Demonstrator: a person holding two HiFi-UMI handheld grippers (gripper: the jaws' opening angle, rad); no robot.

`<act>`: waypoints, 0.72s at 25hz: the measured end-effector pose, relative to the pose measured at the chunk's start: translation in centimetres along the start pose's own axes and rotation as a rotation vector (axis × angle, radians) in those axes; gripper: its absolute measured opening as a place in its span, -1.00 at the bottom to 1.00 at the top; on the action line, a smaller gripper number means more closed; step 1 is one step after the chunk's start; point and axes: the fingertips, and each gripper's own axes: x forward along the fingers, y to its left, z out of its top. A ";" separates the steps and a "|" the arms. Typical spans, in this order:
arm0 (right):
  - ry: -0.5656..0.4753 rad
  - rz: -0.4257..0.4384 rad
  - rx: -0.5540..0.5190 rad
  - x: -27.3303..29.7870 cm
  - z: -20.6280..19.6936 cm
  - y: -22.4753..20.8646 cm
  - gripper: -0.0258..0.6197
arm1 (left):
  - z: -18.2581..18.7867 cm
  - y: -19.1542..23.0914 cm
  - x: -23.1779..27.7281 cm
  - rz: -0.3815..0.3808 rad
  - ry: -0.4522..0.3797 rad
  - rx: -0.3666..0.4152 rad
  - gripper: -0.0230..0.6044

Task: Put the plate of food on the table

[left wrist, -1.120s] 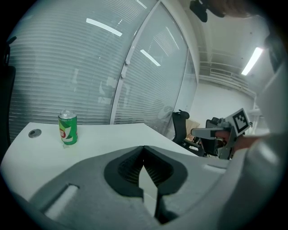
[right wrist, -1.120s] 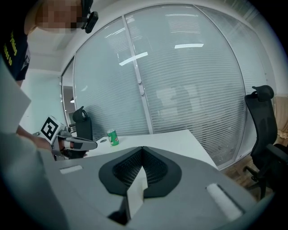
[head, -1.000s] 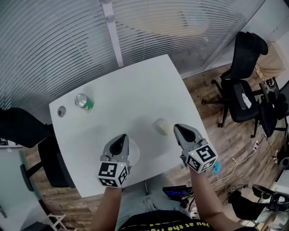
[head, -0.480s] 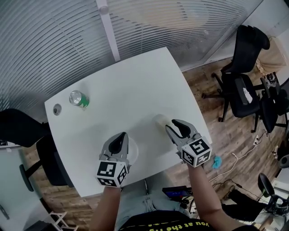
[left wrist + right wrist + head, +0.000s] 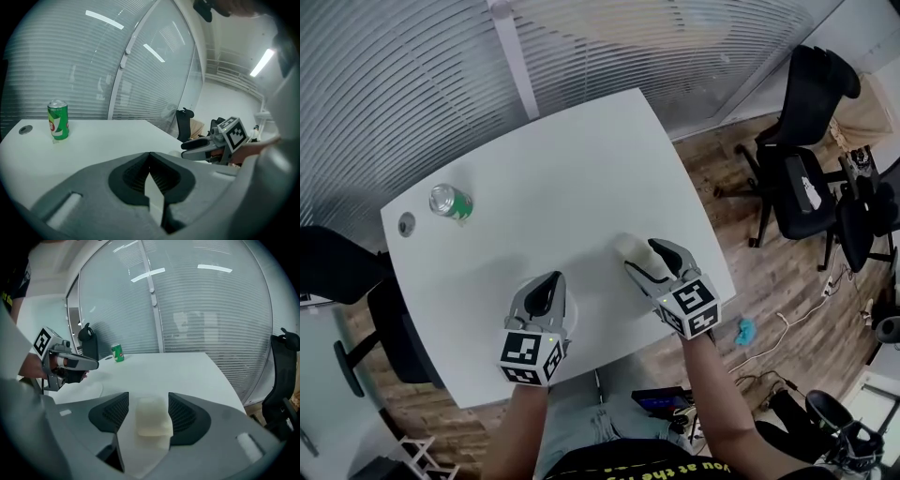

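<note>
A pale, soft-looking block of food (image 5: 626, 246) (image 5: 152, 420) lies on the white table (image 5: 562, 187) near its right edge. My right gripper (image 5: 639, 255) (image 5: 148, 397) is low over it. Its jaws have just been opening and stand open, with the block between them and small gaps on both sides. A white plate (image 5: 577, 317) (image 5: 86, 391) lies flat on the table, partly hidden under my left gripper (image 5: 551, 278) (image 5: 150, 154). That gripper hovers just above the plate with its jaws shut and nothing held.
A green can (image 5: 448, 201) (image 5: 58, 121) stands at the table's far left, next to a round cable hole (image 5: 406, 223). A glass wall with blinds runs behind the table. Black office chairs (image 5: 806, 122) stand on the wood floor to the right.
My right gripper has come down and to the left onto the pale block, and its jaws have gone from shut to open around it. The left gripper has sunk slightly.
</note>
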 end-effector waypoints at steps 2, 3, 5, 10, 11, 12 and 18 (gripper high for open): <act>0.024 -0.004 -0.021 0.4 -0.6 -0.1 0.02 | -0.2 -0.4 0.3 -0.004 0.004 -0.001 -0.93; 0.034 -0.007 -0.031 0.6 -0.8 -0.1 0.06 | -0.3 -0.6 0.5 -0.007 0.005 0.000 -0.93; 0.052 -0.012 -0.053 1.1 -1.2 -0.2 0.15 | -0.4 -1.0 0.7 -0.011 0.007 0.002 -0.93; 0.103 -0.021 -0.111 2.4 -2.2 -0.2 0.22 | -0.7 -1.2 1.0 -0.011 0.015 -0.002 -0.92; 0.113 -0.024 -0.120 2.6 -2.3 -0.2 0.22 | -0.8 -1.2 1.1 -0.010 0.016 -0.002 -0.92; 0.122 -0.027 -0.126 2.8 -2.5 -0.3 0.22 | -0.8 -1.3 1.2 -0.011 0.017 -0.003 -0.93; 0.158 -0.039 -0.122 3.4 -3.2 -0.8 0.22 | -1.1 -1.9 1.5 -0.018 0.024 -0.004 -0.93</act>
